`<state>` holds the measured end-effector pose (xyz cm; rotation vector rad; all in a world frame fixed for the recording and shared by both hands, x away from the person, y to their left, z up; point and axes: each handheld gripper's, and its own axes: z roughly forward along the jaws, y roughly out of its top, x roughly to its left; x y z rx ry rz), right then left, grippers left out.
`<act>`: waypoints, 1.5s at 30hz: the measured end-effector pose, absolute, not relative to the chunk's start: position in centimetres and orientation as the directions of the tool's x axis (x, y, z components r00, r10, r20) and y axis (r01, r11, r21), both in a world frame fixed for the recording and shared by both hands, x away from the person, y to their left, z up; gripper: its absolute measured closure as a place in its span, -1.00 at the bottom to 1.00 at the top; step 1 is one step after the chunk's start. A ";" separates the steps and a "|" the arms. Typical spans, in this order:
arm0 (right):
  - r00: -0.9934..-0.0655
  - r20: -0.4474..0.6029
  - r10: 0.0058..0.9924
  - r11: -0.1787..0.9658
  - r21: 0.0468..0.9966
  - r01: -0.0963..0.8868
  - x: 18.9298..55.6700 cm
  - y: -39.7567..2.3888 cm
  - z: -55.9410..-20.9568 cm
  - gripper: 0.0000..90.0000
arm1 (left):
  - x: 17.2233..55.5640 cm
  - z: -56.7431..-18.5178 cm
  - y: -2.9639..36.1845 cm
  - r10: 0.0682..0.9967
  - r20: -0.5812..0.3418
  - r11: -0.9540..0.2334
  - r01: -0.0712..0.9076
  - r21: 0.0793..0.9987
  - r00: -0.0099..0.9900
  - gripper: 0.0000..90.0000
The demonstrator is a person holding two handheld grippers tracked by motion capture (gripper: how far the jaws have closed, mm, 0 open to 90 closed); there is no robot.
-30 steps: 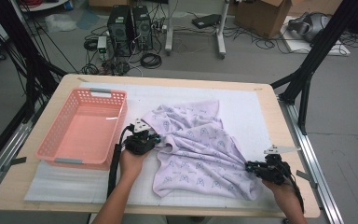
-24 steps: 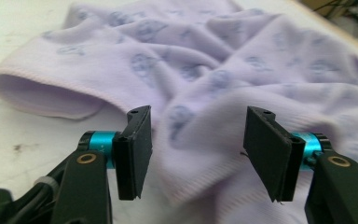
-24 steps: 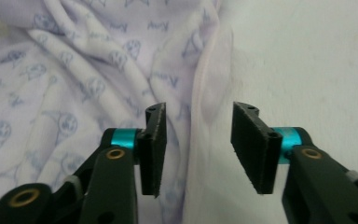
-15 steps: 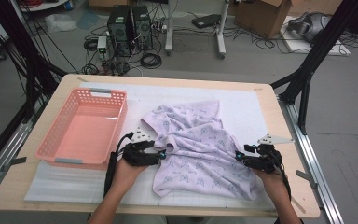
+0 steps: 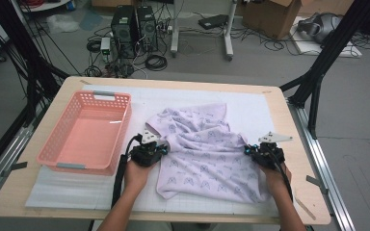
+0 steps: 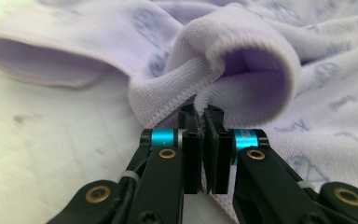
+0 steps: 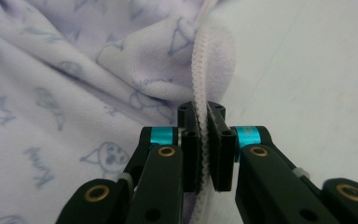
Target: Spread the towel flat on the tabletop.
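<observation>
A pale lilac garment (image 5: 202, 149) printed with small blue cat figures lies crumpled on the white mat in the middle of the table. My left gripper (image 5: 163, 150) is at its left edge; its jaws have just closed and now pinch a folded, stitched hem of the garment (image 6: 223, 65). My right gripper (image 5: 248, 151) is at the garment's right edge; its jaws have also just closed, clamping a zigzag-stitched hem (image 7: 200, 70). In both gripper views the fabric runs between the pressed pads.
A pink plastic basket (image 5: 53, 159) stands empty on the left part of the table. The white mat (image 5: 255, 108) shows bare beyond the garment. The table's wooden edge (image 5: 298, 144) runs close to my right hand. Cables and computer towers lie on the floor behind.
The right hand has moved inward to the left along the garment's right edge. Both grippers opened and then shut again on the hems. The garment's right side now lies more bunched.
</observation>
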<state>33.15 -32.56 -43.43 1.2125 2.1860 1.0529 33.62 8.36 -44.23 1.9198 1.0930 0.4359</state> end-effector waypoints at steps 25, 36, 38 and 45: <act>-0.462 0.030 0.886 0.220 0.851 0.477 35.6 -33.5 -41.7 0.26 | 33.1 -44.1 8.8 0.802 -0.117 -0.211 0.461 0.862 0.585 -0.09; -0.568 0.036 0.822 0.287 0.836 0.468 29.8 -34.2 -43.2 0.10 | 30.9 -44.8 8.7 0.754 -0.106 -0.292 0.476 0.829 0.648 -0.15; -0.571 0.041 0.820 0.294 0.826 0.480 29.2 -34.3 -43.2 0.04 | 30.5 -44.9 8.7 0.750 -0.107 -0.302 0.481 0.823 0.653 -0.15; -0.615 0.105 0.781 0.298 0.804 0.515 27.9 -34.2 -44.0 -0.02 | 29.7 -45.2 9.3 0.739 -0.140 -0.314 0.521 0.794 0.659 -0.13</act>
